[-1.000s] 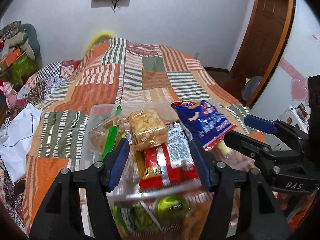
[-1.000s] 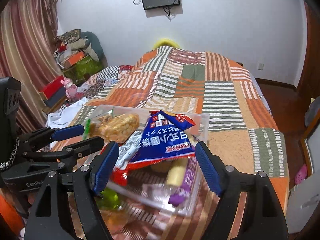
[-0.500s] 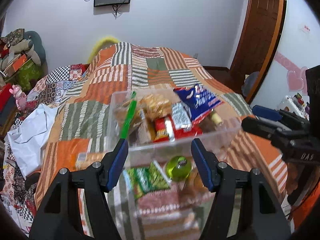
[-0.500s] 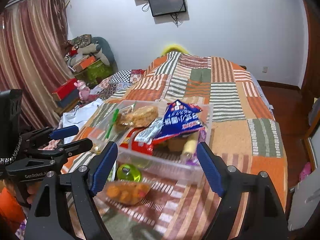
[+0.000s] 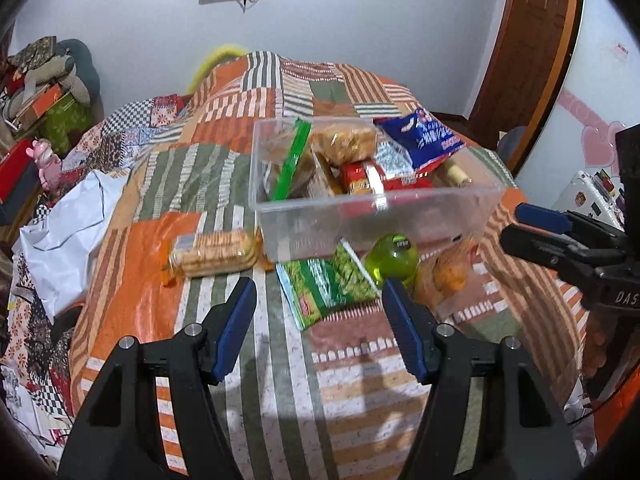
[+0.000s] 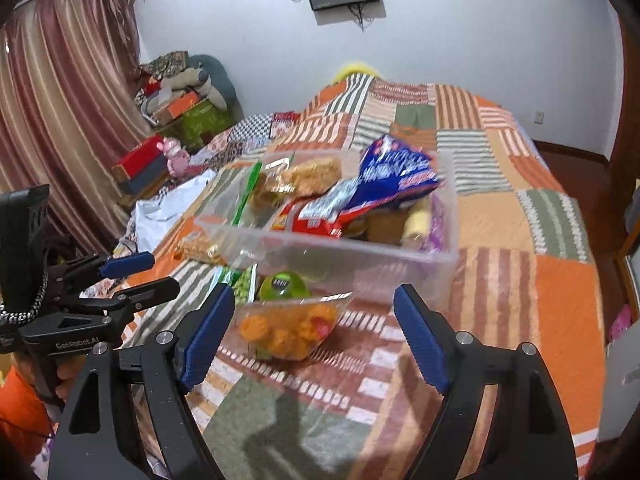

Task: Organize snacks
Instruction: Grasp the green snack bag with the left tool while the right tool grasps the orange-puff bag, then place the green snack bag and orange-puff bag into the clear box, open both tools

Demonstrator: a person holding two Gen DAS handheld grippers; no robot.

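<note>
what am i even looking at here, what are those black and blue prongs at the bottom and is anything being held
No robot: a person holds a handheld claw in each hand, each with a camera looking along its two blue-padded fingers. One picture is from the left claw, the other from the right claw. Both are open and hold nothing; the right one's jaws have just been opening. On the patchwork bedspread stands a clear box full of snacks. Before it lie a biscuit pack, a green packet, a green cup and an orange snack bag.

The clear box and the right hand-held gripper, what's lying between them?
In the right wrist view, a clear bag of orange snacks and a green round container lie between the clear box and right hand-held gripper.
</note>
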